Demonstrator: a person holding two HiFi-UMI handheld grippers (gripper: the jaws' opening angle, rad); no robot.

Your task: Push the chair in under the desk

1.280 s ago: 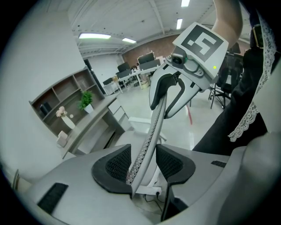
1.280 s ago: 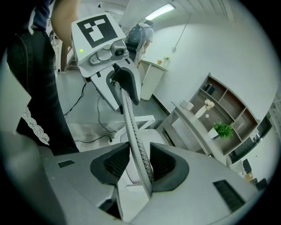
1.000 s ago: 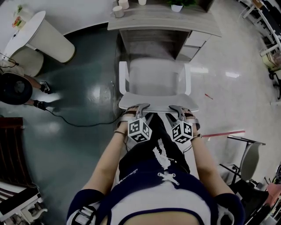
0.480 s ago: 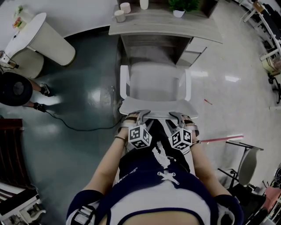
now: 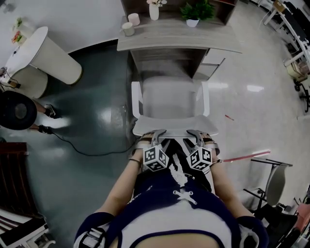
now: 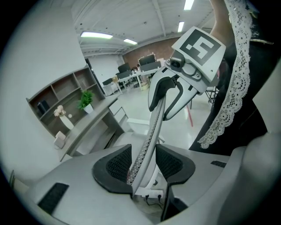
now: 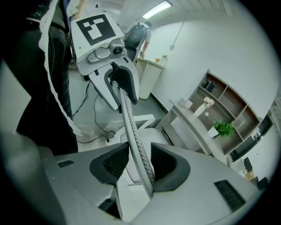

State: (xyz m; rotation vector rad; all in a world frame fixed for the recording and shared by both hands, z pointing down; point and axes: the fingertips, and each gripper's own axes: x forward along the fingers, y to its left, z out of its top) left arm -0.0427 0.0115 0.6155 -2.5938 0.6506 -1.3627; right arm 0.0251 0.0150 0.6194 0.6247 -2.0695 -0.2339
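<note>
Standing right behind one chair, facing one desk. Setting the left gripper and the right gripper side by side on the top edge of the backrest, two tools in all. Holding both pairs of jaws apart, straddling that thin mesh rim with a sliver of gap beside the pads, not clamping it. Seeing the chair's front edge reaching the mouth of the kneehole, with most of the chair out on the floor. Lining up two white armrests with an opening bounded by one side panel on the left and one drawer unit on the right, looking about as wide as the chair. Finding open room on both flanks: dark to the left, crossed by one cable; pale and glossy to the right, carrying one red strip. Counting on the desktop two cups, one vase and one potted plant. Noting one round white table and one bystander well off to the left.
</note>
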